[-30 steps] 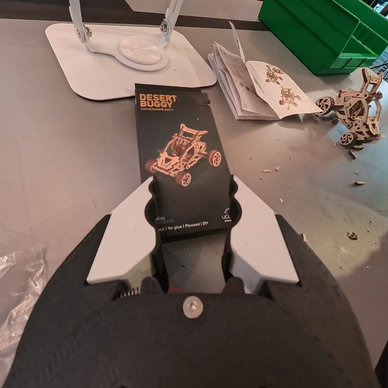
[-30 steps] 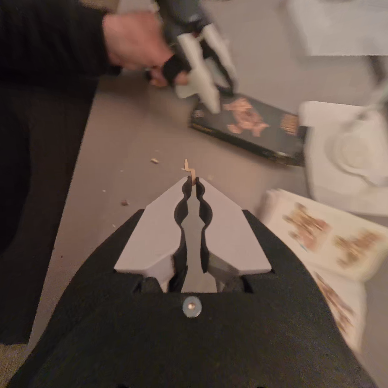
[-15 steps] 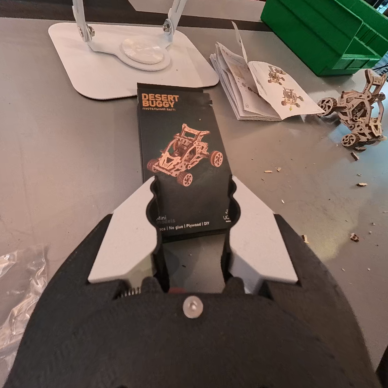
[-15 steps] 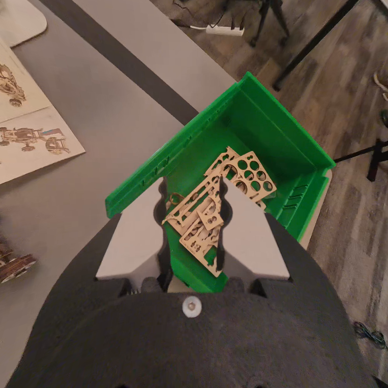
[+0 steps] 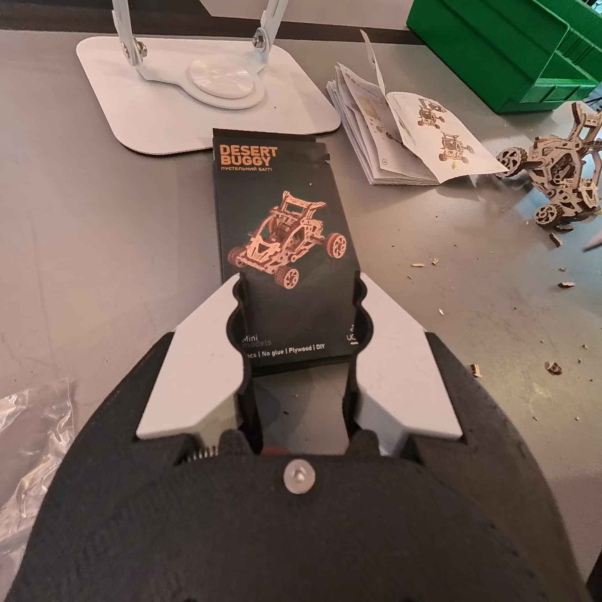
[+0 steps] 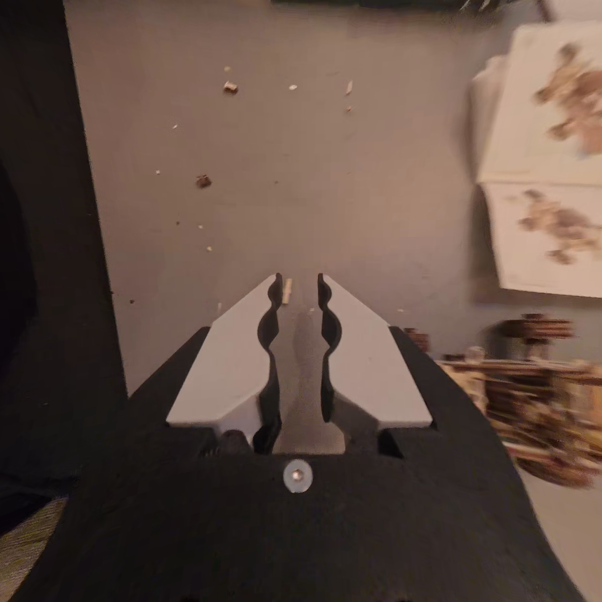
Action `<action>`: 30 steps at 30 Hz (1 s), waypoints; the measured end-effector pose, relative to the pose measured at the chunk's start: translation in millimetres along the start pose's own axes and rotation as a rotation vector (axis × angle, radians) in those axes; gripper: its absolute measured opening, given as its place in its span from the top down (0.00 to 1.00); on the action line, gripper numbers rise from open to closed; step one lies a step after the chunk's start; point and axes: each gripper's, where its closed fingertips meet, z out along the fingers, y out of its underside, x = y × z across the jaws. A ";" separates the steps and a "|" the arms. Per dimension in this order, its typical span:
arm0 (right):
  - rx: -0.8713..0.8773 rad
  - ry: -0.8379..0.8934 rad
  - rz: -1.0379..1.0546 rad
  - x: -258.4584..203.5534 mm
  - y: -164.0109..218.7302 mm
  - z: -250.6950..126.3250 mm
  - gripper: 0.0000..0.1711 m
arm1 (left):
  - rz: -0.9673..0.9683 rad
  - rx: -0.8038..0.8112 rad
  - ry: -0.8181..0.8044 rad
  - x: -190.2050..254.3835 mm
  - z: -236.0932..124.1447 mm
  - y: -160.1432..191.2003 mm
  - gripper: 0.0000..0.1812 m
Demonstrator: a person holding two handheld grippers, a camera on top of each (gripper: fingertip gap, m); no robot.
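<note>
My left gripper (image 5: pixel 298 277) has its jaws wide apart against the two long sides of a black box (image 5: pixel 277 208) with a buggy picture, which lies flat on the grey table (image 5: pixel 97 244). My right gripper (image 6: pixel 297 277) is open and empty, low over the bare table (image 6: pixel 293 163). A small pale wood sliver (image 6: pixel 287 291) lies just inside its left fingertip. The right wrist view is blurred by motion.
A white stand base (image 5: pixel 202 94) sits behind the box. An open instruction booklet (image 5: pixel 407 130) (image 6: pixel 537 163), a wooden buggy model (image 5: pixel 563 176) (image 6: pixel 537 407) and a green bin (image 5: pixel 508 45) are to the right. Wood chips (image 5: pixel 552 368) (image 6: pixel 203 180) are scattered around. A clear plastic bag (image 5: pixel 29 433) lies near left. One gripper's finger ends stand about 30 cm off the other's.
The right gripper was shut on a small wooden piece, then opened over the green bin holding plywood sheets, and now is open over the table. The left gripper and box barely moved.
</note>
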 end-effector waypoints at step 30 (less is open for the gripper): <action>0.072 0.591 0.457 323.4 100.6 -182.9 0.81 | -0.003 0.000 -0.013 -1.9 0.4 -0.1 0.66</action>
